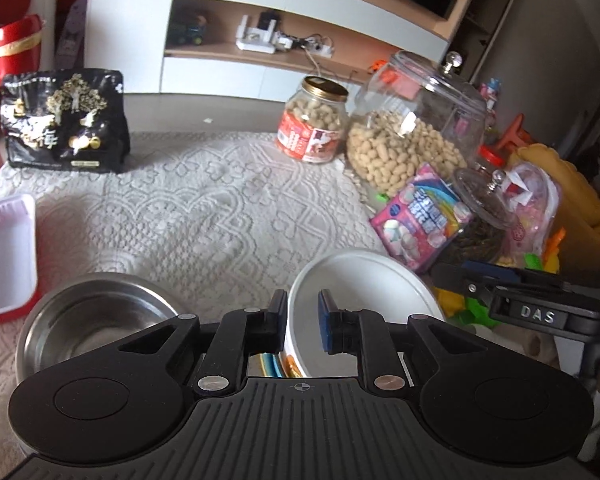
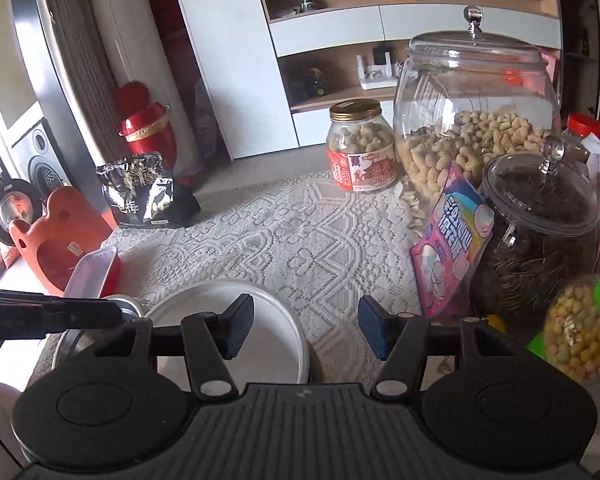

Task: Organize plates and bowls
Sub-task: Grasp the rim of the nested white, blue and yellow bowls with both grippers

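A white bowl (image 1: 364, 292) stands on the lace tablecloth, with a steel bowl (image 1: 92, 320) to its left. My left gripper (image 1: 302, 320) straddles the white bowl's left rim, one finger outside and one inside; whether the pads press on the rim is unclear. In the right wrist view the white bowl (image 2: 268, 332) lies at lower left with the steel bowl (image 2: 100, 320) partly hidden behind the left gripper's body (image 2: 40, 314). My right gripper (image 2: 306, 326) is open and empty, its left finger over the white bowl, its right finger over the cloth.
A red box with a white lid (image 1: 4, 256) sits at the left edge. A black snack bag (image 1: 64, 120) stands at the back left. Jars of peanuts (image 1: 314, 120) (image 1: 412, 124), a dark seed jar (image 2: 540, 236) and a pink candy bag (image 1: 420, 216) crowd the right side.
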Tool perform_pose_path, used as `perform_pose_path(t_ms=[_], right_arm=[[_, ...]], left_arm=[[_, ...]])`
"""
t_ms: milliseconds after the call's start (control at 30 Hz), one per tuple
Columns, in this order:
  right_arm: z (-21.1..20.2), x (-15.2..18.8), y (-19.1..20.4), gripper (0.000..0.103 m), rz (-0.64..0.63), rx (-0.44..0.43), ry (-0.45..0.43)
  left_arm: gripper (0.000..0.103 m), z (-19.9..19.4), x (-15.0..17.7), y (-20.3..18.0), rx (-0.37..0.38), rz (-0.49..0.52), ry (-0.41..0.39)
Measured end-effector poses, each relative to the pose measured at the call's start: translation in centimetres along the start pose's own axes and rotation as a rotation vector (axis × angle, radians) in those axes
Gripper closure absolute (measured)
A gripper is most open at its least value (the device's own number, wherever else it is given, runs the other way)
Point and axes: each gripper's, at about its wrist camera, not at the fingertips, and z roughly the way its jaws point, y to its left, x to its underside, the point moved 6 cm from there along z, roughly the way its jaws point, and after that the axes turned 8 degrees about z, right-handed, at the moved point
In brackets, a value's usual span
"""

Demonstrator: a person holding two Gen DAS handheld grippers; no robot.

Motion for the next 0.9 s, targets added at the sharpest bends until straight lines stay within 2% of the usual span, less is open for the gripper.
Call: perform_pose_path(t_ms=[67, 133, 300, 467, 600, 733, 833, 900], right_arm=[[-0.1, 0.6, 0.3, 0.044, -0.024, -0.001, 0.005], [0.3, 1.1, 0.6, 0.044, -0.038, -0.001, 0.026], [2.3, 2.0, 0.9, 0.044, -0.033, -0.006, 0.094], [5.2, 3.3, -0.2, 0.044, -0.002, 0.038, 0.189], [7.0, 4.2, -1.9, 0.044, 0.076, 0.059, 0.269], [8.0, 4.6, -2.6, 0.044, 0.167, 0.016, 0.341], [8.4, 4.9, -2.5, 0.044, 0.170, 0.015, 0.357], [8.6, 5.1, -2.4, 0.044, 0.166, 0.015, 0.365]], left_arm=[[0.084, 0.1, 0.5, 0.3, -0.030, -0.043, -0.006], [0.084, 0.2, 1.1, 0.4, -0.014, -0.078, -0.007], [0.084, 1.1, 2.4, 0.3, 0.032, -0.110, 0.061], [0.084, 0.6, 1.8, 1.1, 0.006, -0.122, 0.043], [0.080, 1.5, 1.2, 1.0, -0.063, -0.059, 0.076], [0.080, 2.7, 0.6, 0.2, -0.029, -0.028, 0.148], [0.080, 3.5, 0.1, -0.4, -0.006, -0.001, 0.195], [0.079, 4.2, -0.2, -0.5, -0.021, 0.034, 0.205]])
